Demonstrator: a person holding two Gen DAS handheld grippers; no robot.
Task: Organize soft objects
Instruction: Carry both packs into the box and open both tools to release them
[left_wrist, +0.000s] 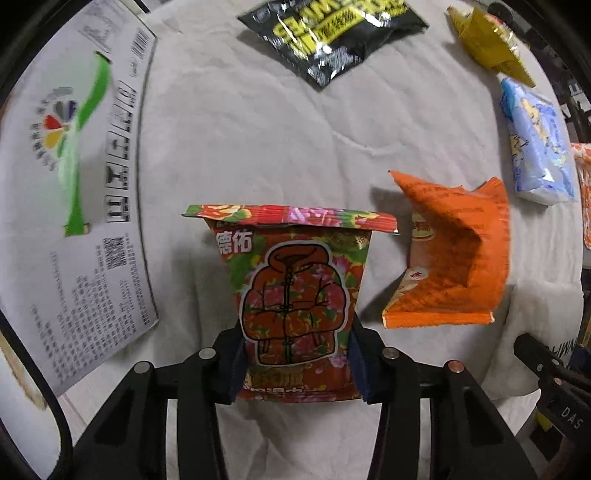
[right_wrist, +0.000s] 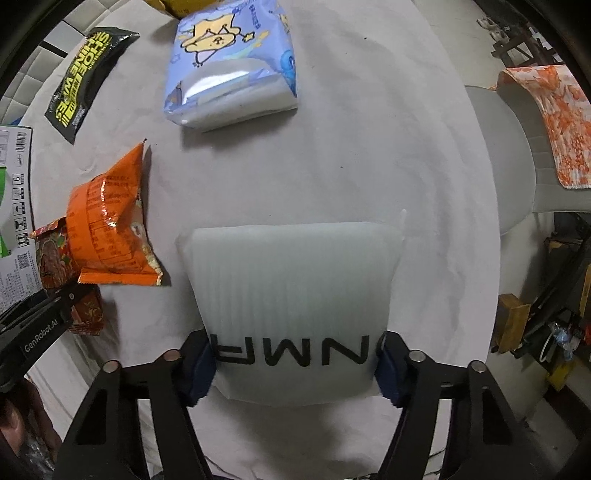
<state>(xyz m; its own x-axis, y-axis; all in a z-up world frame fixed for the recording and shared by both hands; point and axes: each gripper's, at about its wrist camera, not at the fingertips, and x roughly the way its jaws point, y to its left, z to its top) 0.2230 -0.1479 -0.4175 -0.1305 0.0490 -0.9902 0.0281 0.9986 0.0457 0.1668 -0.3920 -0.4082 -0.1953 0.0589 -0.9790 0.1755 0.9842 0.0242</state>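
Note:
My left gripper (left_wrist: 295, 365) is shut on a red floral wipes pack (left_wrist: 295, 295) with a jacket drawing, held upright over the white quilt (left_wrist: 240, 140). My right gripper (right_wrist: 295, 365) is shut on a white tissue pack (right_wrist: 291, 295) with black letters. An orange snack bag (left_wrist: 450, 251) lies right of the floral pack; it also shows in the right wrist view (right_wrist: 110, 225). A blue cartoon tissue pack (right_wrist: 229, 70) lies farther back, and shows in the left wrist view (left_wrist: 535, 144). A black and yellow shoe-wipes pack (left_wrist: 332, 33) lies at the far edge.
A white printed cardboard box (left_wrist: 74, 184) stands at the left. A yellow bag (left_wrist: 487, 40) lies at the far right corner. An orange patterned cloth (right_wrist: 554, 122) hangs over a grey cushion (right_wrist: 509, 155). The left gripper's body (right_wrist: 40, 325) shows at the right wrist view's left edge.

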